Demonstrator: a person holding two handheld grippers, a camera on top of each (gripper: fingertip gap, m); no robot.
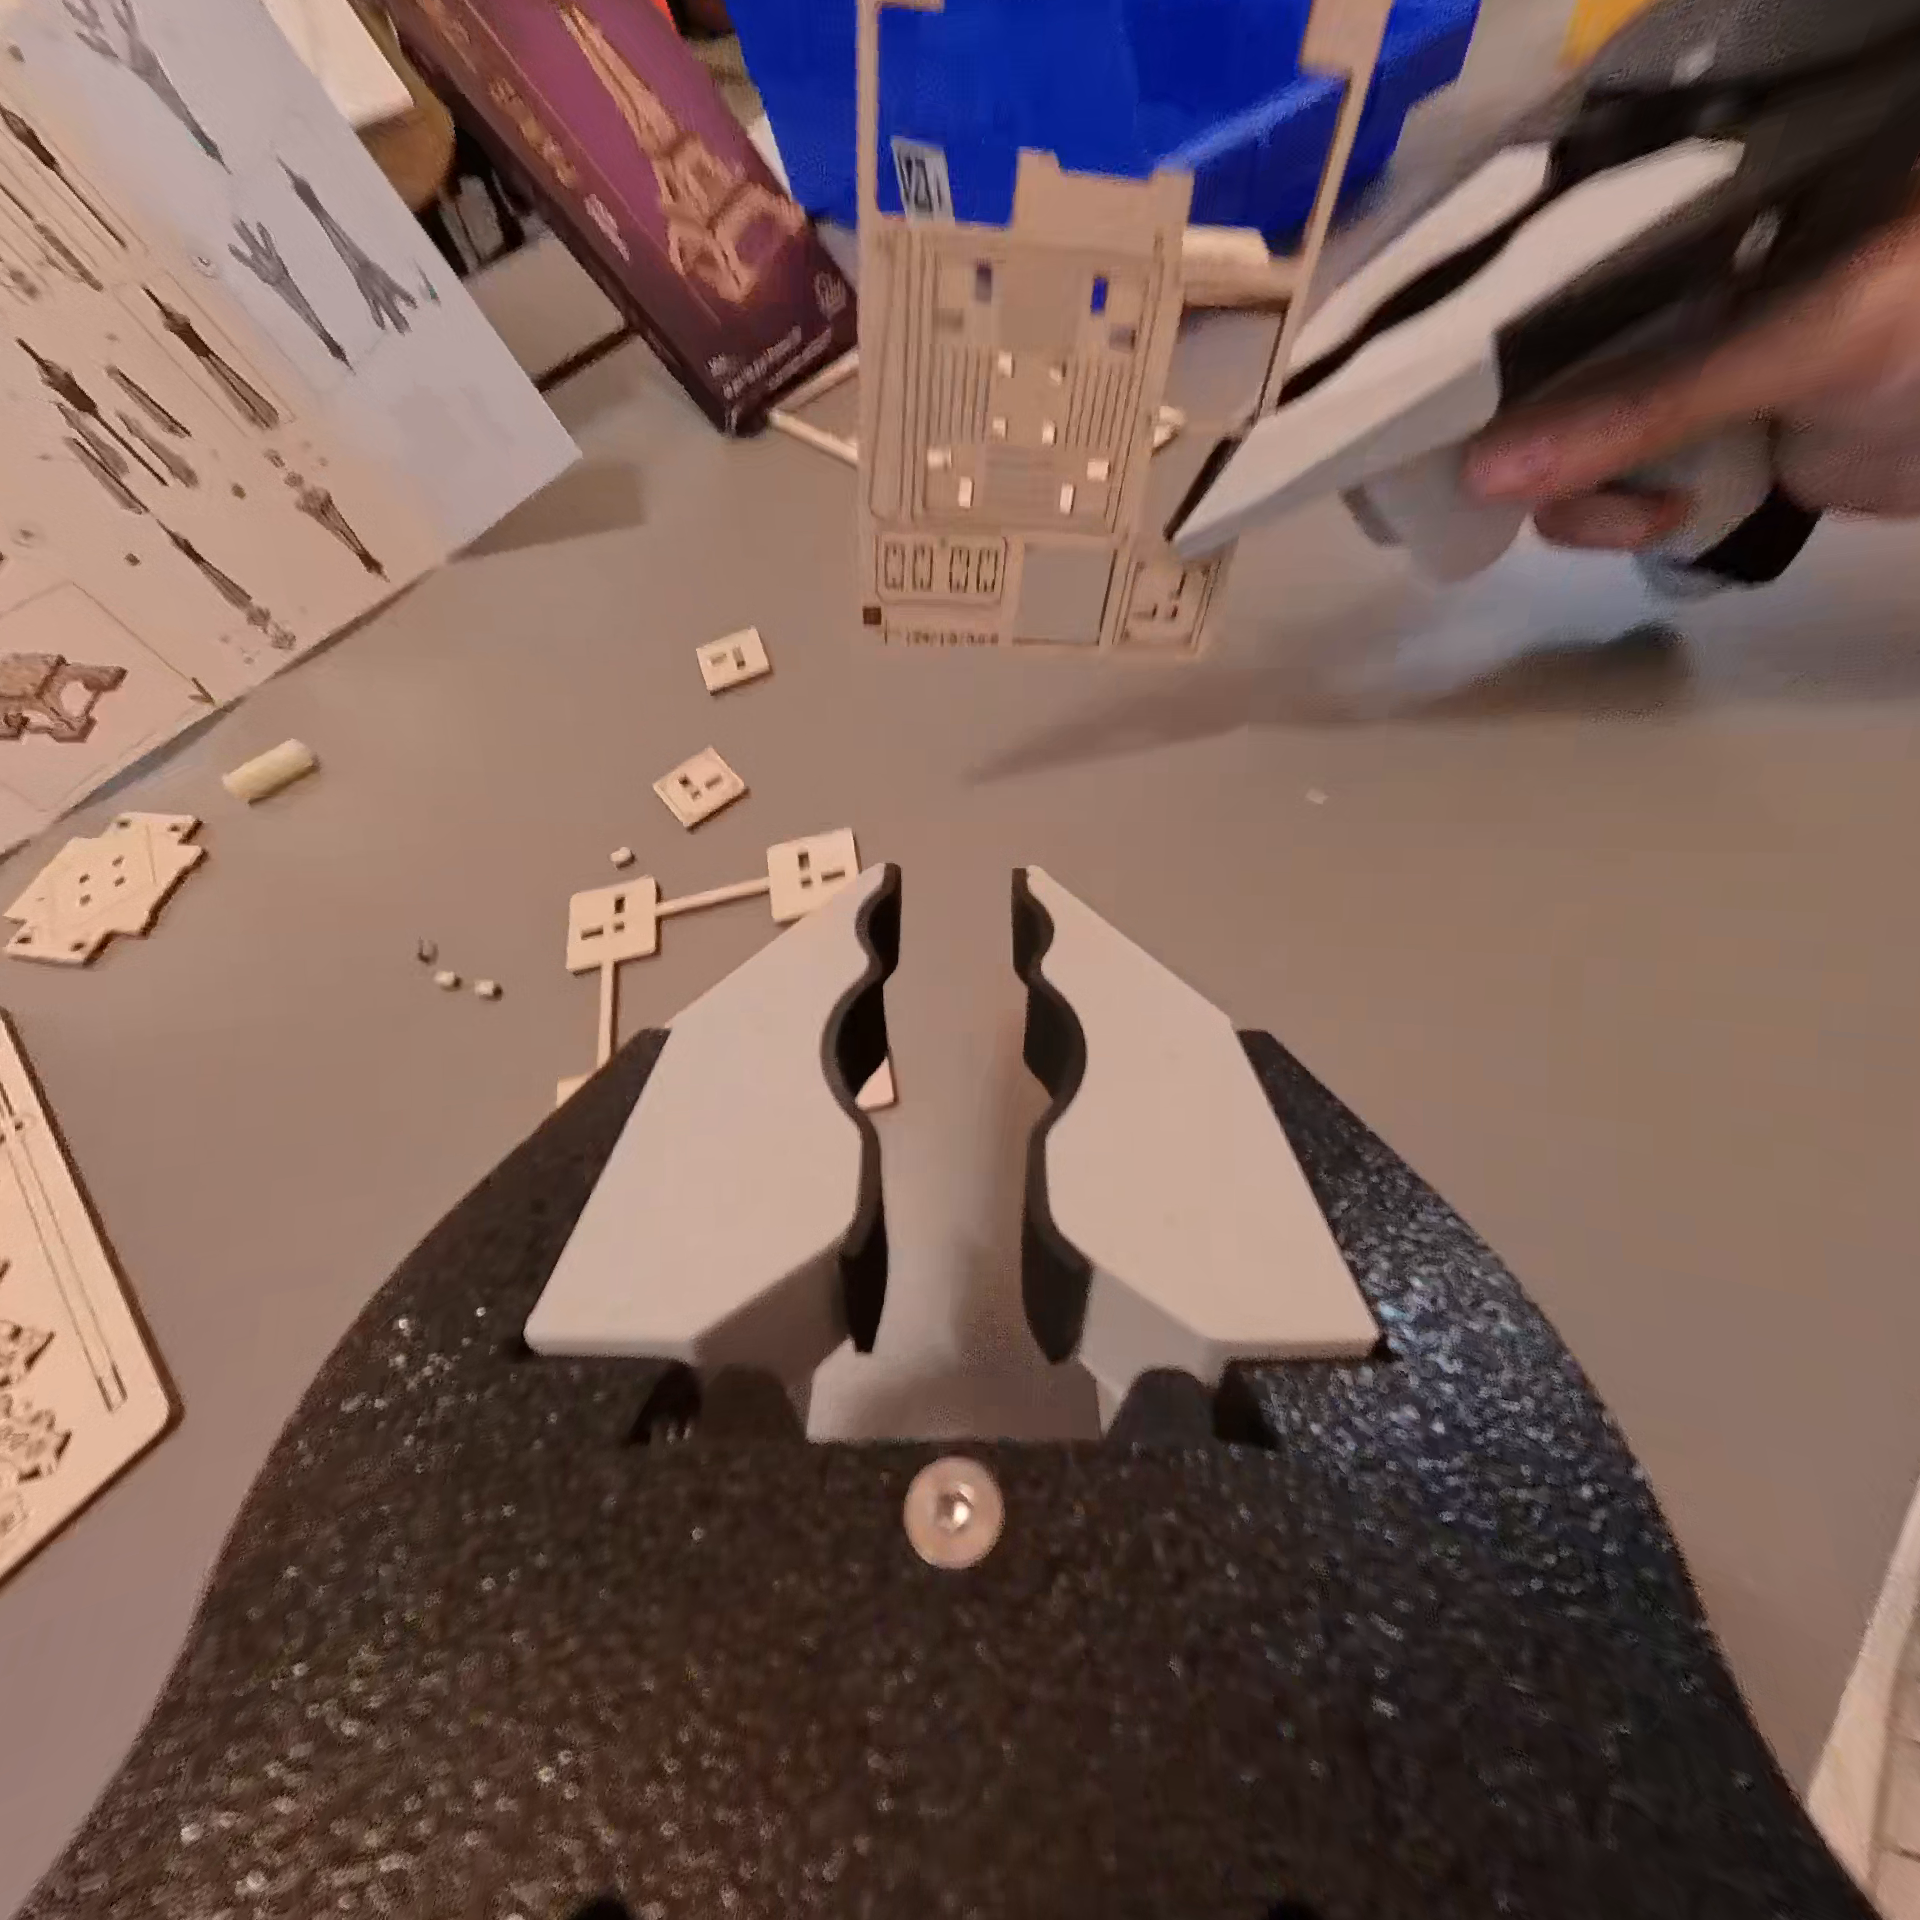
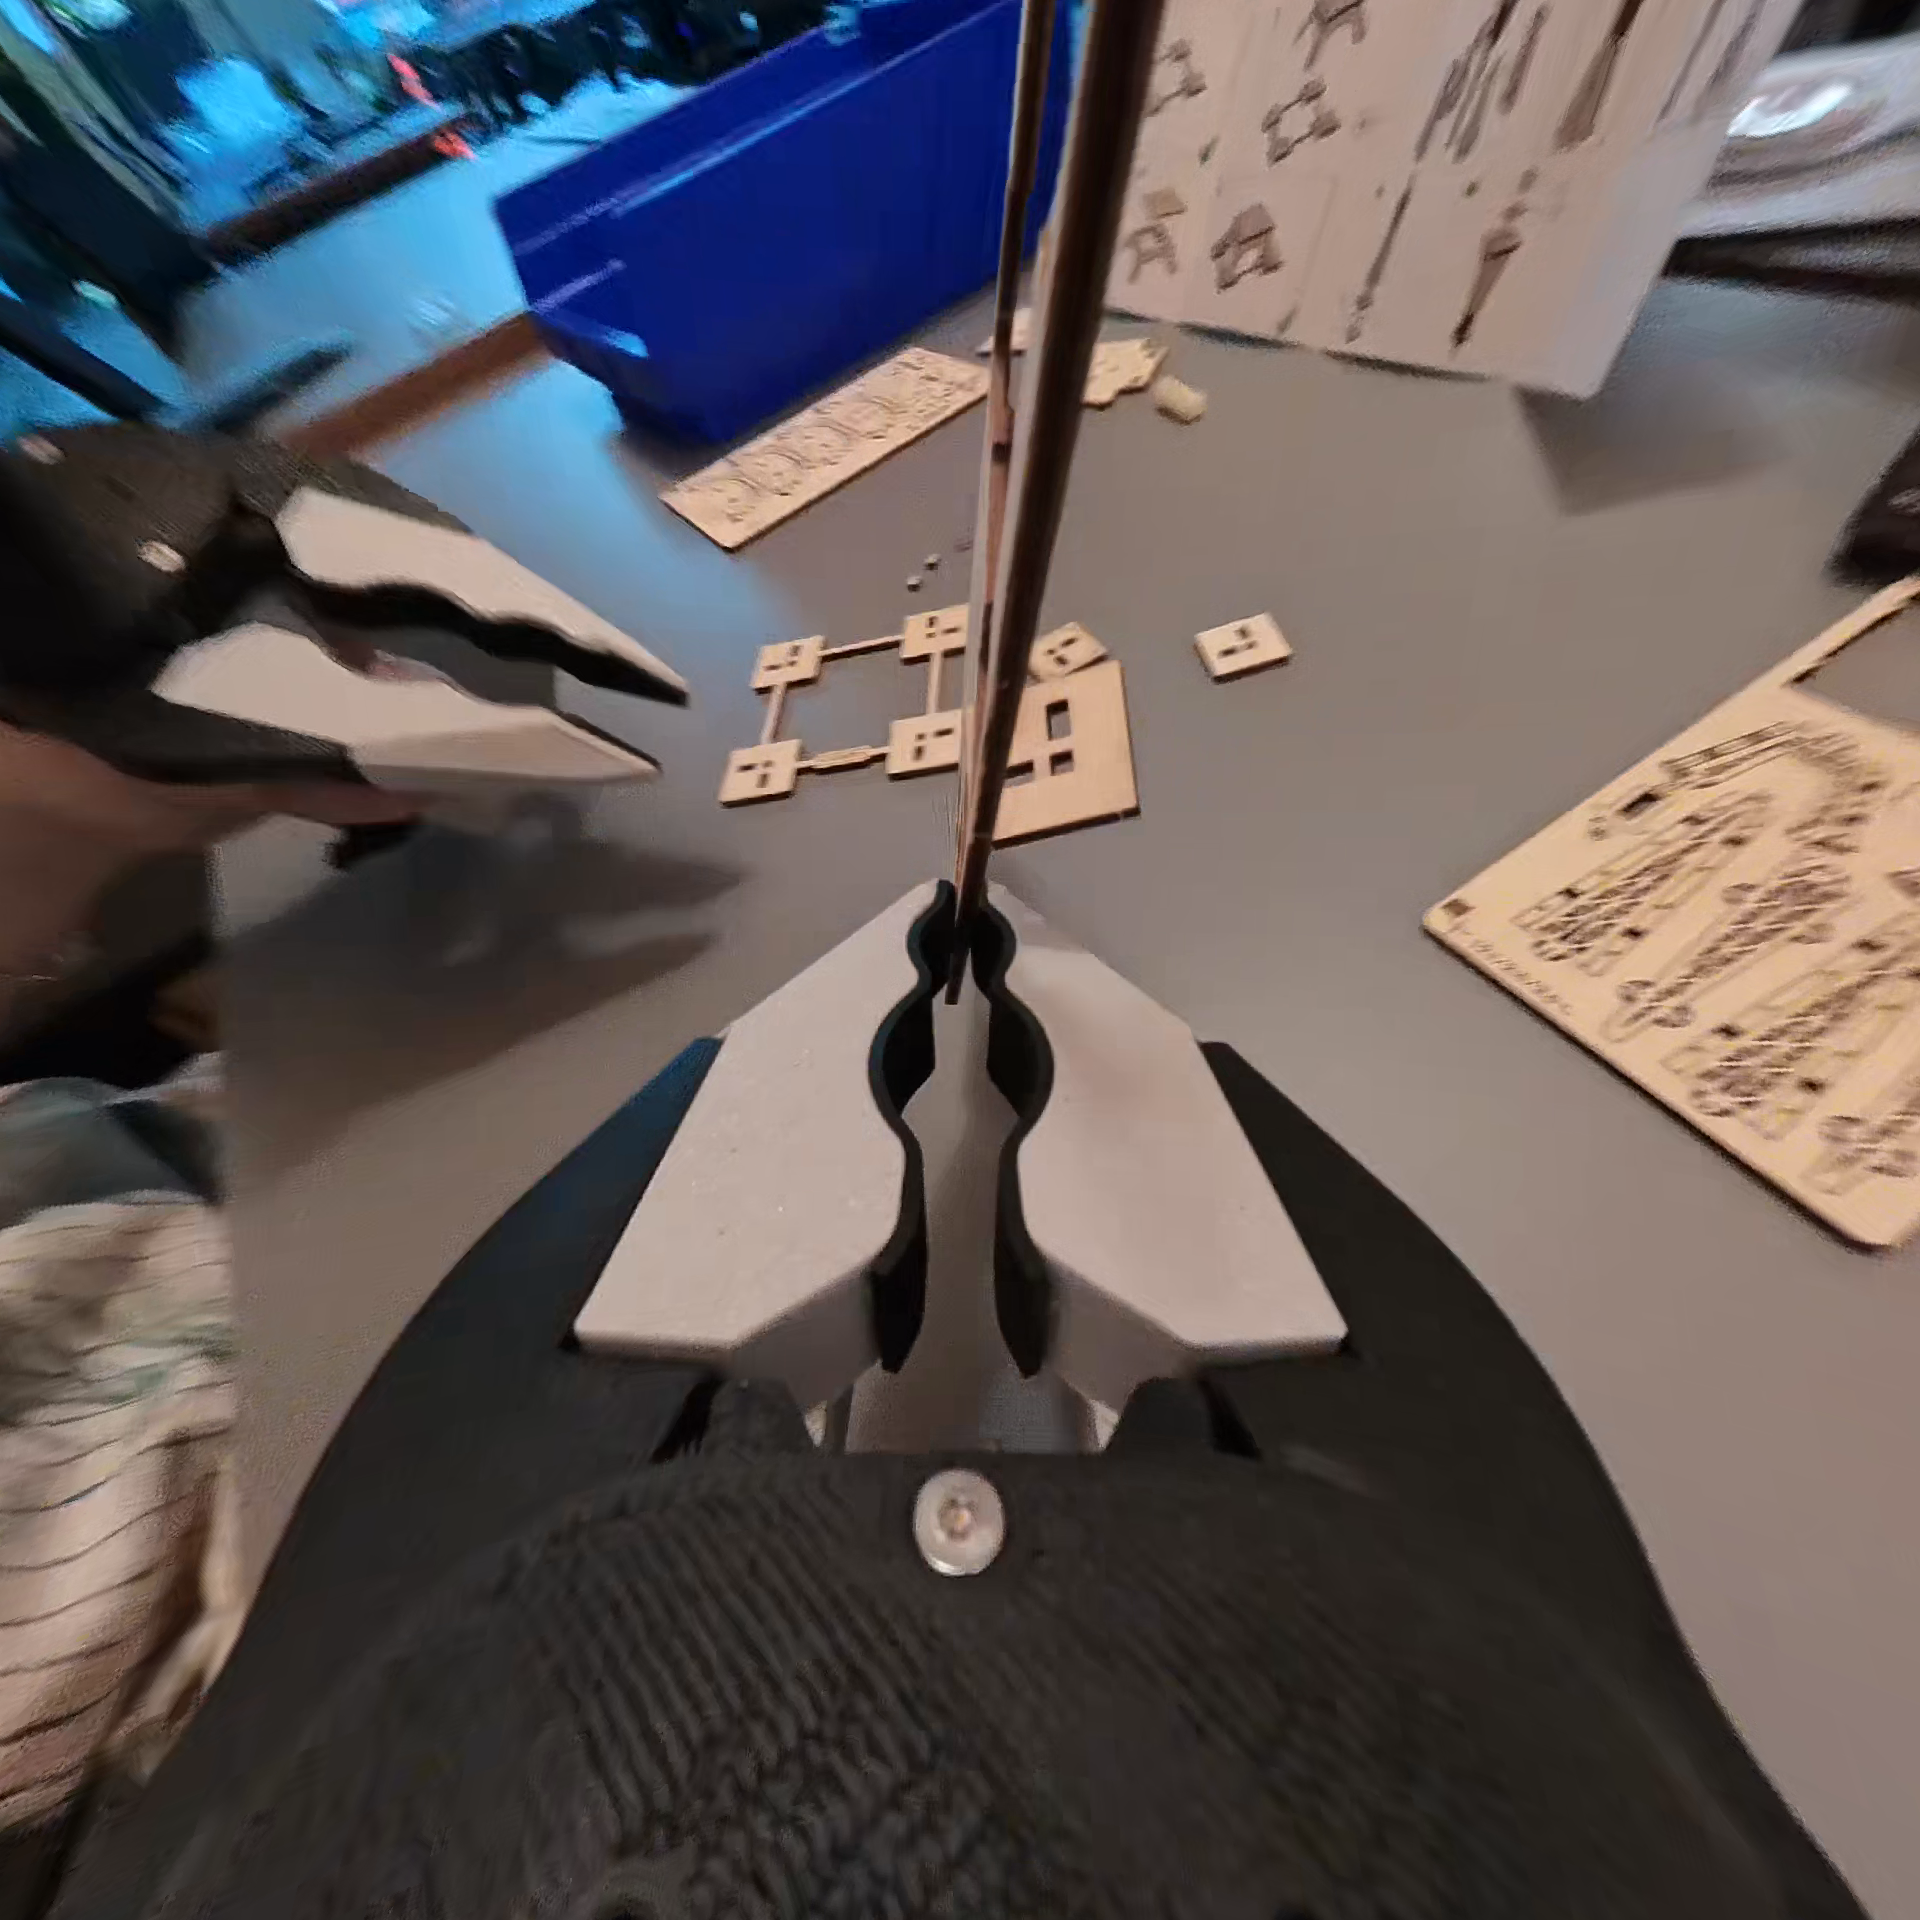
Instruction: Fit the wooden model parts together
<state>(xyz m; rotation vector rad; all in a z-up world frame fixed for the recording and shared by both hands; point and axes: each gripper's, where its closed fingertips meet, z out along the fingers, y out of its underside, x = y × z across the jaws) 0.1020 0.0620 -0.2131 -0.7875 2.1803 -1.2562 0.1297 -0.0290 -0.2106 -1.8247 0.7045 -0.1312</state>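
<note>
The right gripper [image 2: 964, 940] pinches the lower corner of a laser-cut wooden sheet [image 1: 1039, 416], holding it upright and clear of the grey table [image 1: 1351, 935], probably so its parts can be pushed out. The left gripper [image 1: 956, 883] hovers empty, jaws narrowly parted, just short of a square frame [image 2: 852, 707] linking four slotted tiles. Ahead of its tips lie two loose tiles [image 1: 701, 787], and beyond them hangs the sheet. Two more cut sheets [image 2: 1704, 956] lie flat to the right gripper's sides.
</note>
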